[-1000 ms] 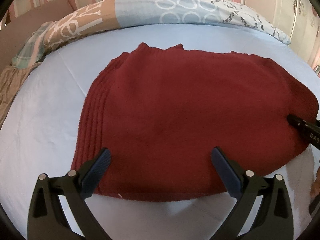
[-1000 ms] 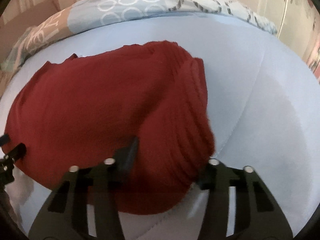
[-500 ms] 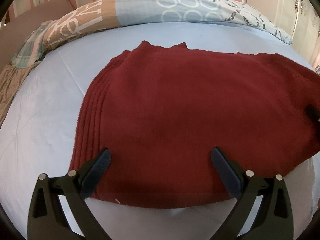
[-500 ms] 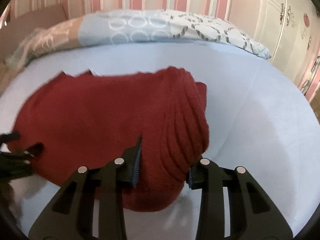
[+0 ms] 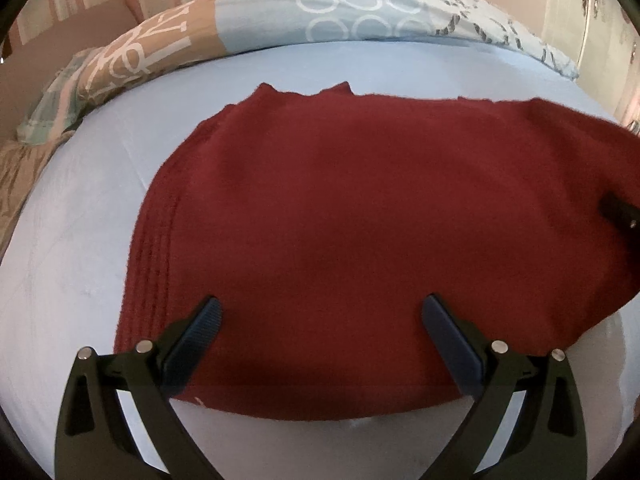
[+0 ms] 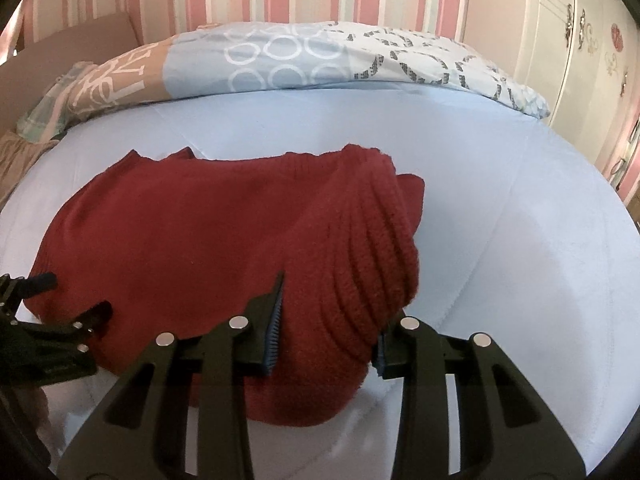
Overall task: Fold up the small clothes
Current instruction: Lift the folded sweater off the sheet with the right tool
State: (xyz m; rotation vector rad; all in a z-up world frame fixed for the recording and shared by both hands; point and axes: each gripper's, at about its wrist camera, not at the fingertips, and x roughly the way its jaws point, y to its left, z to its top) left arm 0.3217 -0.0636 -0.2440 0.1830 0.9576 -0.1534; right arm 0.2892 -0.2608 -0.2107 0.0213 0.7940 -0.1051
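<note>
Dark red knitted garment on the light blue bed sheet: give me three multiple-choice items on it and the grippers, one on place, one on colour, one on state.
1. Where does the patterned quilt lie?
A. beyond the garment, by the striped wall
B. under the garment
C. between the grippers

2. What colour is the knitted garment?
A. navy
B. dark red
C. grey

3. How does the left gripper stand?
A. shut on the sheet
B. shut on the garment
C. open, fingers spread over the garment's near edge

Answers: 1 A, it is bunched at the far side of the light blue sheet. 2 B, both views show it. 3 C, nothing is pinched, while the right gripper clasps the ribbed edge.
</note>
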